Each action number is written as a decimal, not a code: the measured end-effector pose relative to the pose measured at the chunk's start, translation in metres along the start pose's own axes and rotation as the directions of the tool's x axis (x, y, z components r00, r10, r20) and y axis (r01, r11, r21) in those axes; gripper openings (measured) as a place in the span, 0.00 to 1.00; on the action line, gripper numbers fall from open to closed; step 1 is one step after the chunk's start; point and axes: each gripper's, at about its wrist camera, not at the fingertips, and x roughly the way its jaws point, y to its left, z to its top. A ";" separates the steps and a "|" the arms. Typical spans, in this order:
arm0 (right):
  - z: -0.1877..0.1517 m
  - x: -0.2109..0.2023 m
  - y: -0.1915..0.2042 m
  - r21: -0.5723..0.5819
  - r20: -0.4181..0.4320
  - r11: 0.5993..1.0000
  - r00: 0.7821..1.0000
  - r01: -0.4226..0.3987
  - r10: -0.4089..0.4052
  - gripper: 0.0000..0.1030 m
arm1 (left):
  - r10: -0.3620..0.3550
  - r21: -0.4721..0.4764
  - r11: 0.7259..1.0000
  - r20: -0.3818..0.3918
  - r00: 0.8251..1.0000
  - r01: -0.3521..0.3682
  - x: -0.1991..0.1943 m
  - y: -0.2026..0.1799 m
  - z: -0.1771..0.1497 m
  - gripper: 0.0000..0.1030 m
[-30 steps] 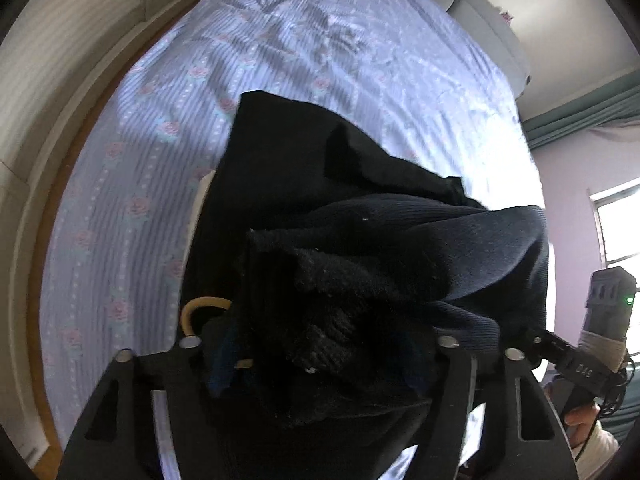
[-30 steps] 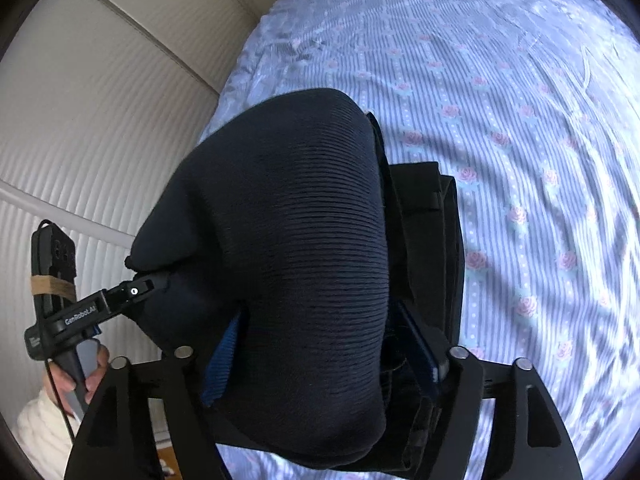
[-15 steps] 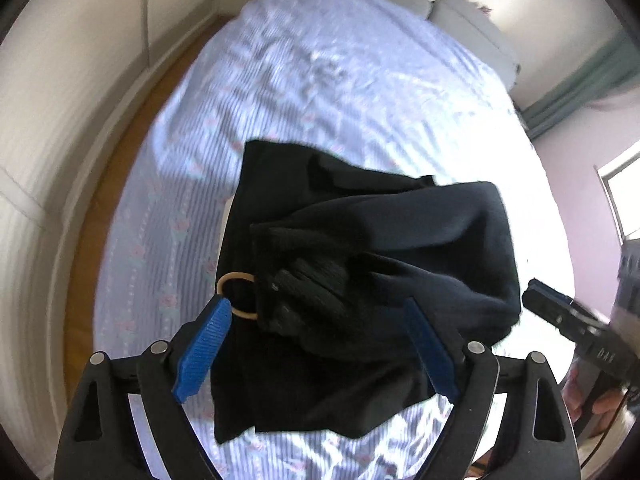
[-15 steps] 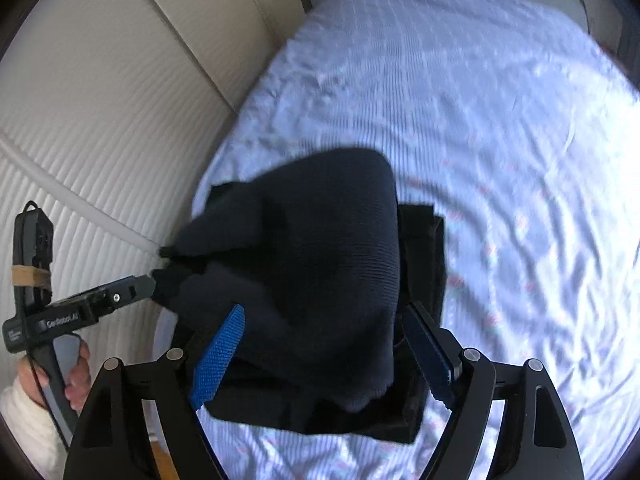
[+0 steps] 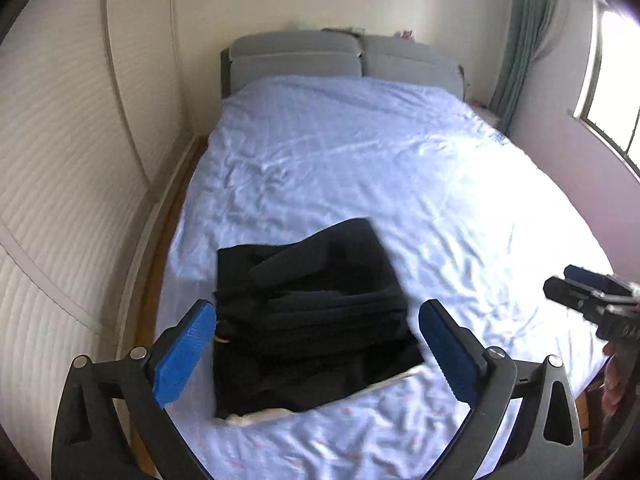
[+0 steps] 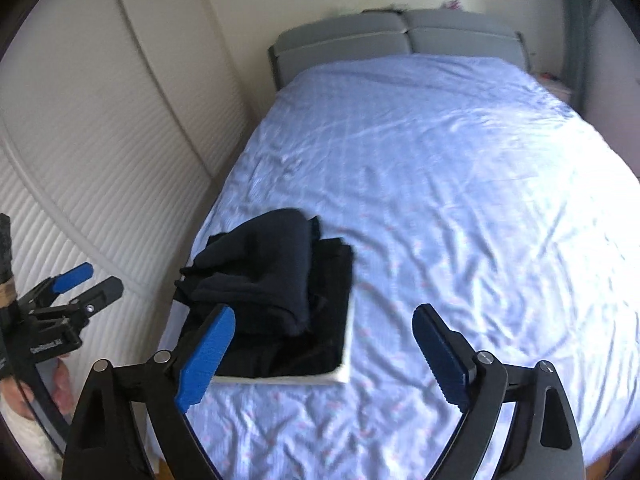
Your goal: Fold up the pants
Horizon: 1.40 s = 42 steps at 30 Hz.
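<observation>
Both tongs hang released above the bed: the left gripper [image 5: 318, 346] has its blue pads spread wide with nothing between them, and the right gripper [image 6: 324, 350] matches it, jaws apart and empty. Each pair has just been opening, and no cloth is caught in either. Just beyond the fingertips, the pants [image 5: 308, 316] sit as a dark, stacked bundle on the near left part of the bed [image 6: 460, 184], close to its left edge and the ribbed white wall [image 6: 92, 132]. A white board [image 6: 280, 380] peeks out under the near side of the pile. From the right wrist view the top layer looks a little rumpled and slumped to the left, not quite square. My read: the folding itself looks done and the bundle is set down; at most a small tidy of that top layer is left.
</observation>
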 end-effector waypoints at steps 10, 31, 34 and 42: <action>-0.017 -0.103 -0.092 0.005 0.106 0.997 0.992 0.074 -0.074 0.93 | -0.075 -0.041 0.996 0.058 0.996 0.077 -0.051 -0.117 -0.006 1.00; -0.070 -0.254 -0.288 -0.080 0.167 0.996 0.986 0.035 -0.021 0.93 | -0.030 -0.080 0.996 0.110 0.994 0.039 -0.118 -0.374 -0.075 1.00; -0.076 -0.268 -0.303 -0.075 0.181 0.996 0.983 0.041 -0.027 0.93 | -0.035 -0.061 0.997 0.105 0.994 0.042 -0.124 -0.396 -0.078 1.00; -0.091 -0.297 -0.324 -0.044 0.201 0.999 0.979 0.031 -0.021 0.93 | -0.048 -0.010 0.999 0.138 0.989 0.049 -0.149 -0.429 -0.080 1.00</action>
